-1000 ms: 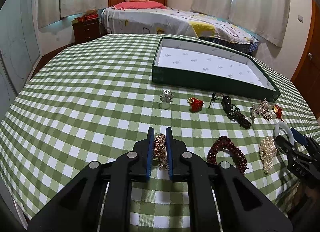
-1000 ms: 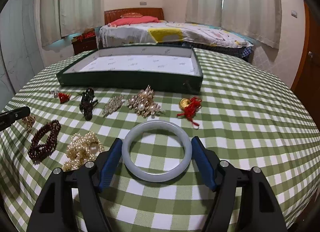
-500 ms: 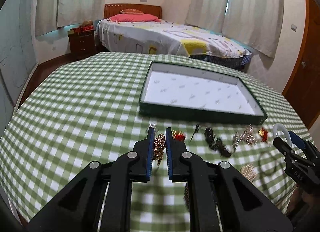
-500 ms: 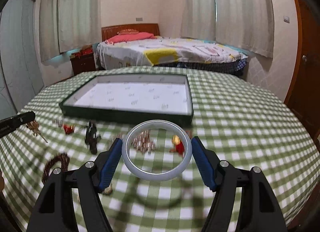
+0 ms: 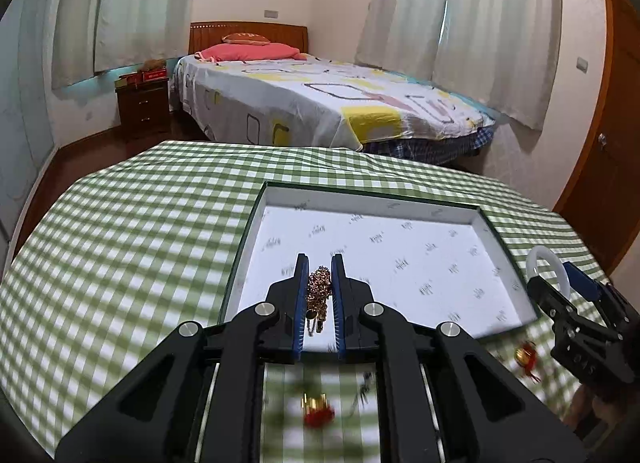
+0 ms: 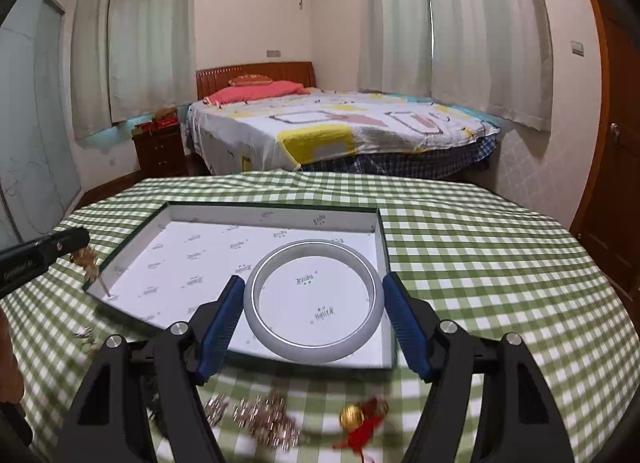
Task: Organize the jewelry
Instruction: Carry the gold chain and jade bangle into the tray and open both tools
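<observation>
Left gripper is clamped nearly shut on a tangled gold chain piece, the chain dangling between the blue pads, held above the near-left part of the shallow green tray with white printed lining, likely so it can drop straight in. Right gripper stands wide, its pads pressing both sides of a pale grey-white jade-like bangle, kept flat over the tray's right half, apparently to lay it down without rolling. Both pieces hang in the air, not yet set down. The tray is otherwise bare. On the green-checked bench, in front of the tray: a gold-and-red charm and a pearl cluster brooch, blurred, waiting.
</observation>
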`<state>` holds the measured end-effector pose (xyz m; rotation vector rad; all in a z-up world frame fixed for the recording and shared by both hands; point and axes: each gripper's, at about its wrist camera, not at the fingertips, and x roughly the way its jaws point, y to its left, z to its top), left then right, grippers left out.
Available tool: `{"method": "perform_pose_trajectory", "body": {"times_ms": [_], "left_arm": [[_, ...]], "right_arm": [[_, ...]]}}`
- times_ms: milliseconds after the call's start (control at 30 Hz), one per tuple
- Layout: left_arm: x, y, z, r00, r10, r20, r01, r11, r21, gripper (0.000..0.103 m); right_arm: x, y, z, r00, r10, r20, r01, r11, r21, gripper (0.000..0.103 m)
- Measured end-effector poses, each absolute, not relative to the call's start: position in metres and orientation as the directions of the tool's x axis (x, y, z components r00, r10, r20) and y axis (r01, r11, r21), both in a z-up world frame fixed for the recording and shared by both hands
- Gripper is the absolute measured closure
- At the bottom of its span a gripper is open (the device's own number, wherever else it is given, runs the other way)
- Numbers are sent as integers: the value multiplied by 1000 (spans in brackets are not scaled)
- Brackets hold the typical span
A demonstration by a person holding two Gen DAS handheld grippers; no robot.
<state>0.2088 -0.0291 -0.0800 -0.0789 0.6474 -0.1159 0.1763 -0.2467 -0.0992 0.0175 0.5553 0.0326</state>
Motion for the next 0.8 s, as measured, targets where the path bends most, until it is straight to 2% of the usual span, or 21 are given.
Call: {"method": "perform_pose_trajectory", "body": {"times_ms": [367, 567, 800], "left_arm": [[276, -42, -140, 666, -130, -735, 92, 992, -91, 91], [288, -48, -153, 638, -130, -759, 108, 991, -80, 91], [291, -47, -157, 633, -131, -763, 103, 991, -84, 91]], "right_arm": [[226, -251, -139, 747, 41, -664, -28, 999, 30, 34], [235, -256, -146, 701, 49, -711, -21, 999, 48, 34], [237, -254, -146, 693, 49, -720, -31, 999, 38, 34]]}}
